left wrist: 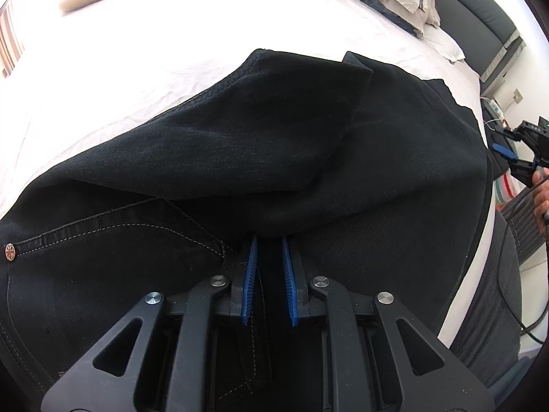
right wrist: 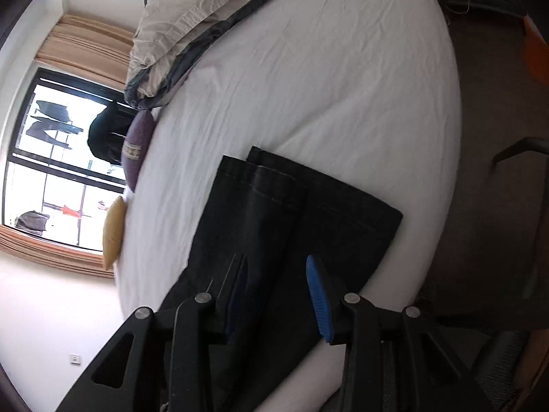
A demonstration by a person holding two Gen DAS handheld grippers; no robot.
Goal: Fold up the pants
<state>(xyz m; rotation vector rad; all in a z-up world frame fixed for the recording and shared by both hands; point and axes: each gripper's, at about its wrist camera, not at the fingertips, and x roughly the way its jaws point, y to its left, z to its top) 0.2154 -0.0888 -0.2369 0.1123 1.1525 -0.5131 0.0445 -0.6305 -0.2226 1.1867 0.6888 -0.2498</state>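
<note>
Black denim bunches between the nearly closed blue pads of the left gripper (left wrist: 270, 240), which pinches the pants (left wrist: 240, 158) near the crotch seam. On the white bed (left wrist: 103, 86), the legs lie doubled, hems (right wrist: 260, 168) pointing toward the pillows (right wrist: 185, 17). Off the pants' right edge, the right gripper (right wrist: 278, 267) hangs partly open and empty. Likely risk: dragging with one pinch could skew the stacked legs and undo the fold.

Black stitched pants (left wrist: 257, 158), partly folded and bunched, on the white bed (left wrist: 137, 79)
</note>
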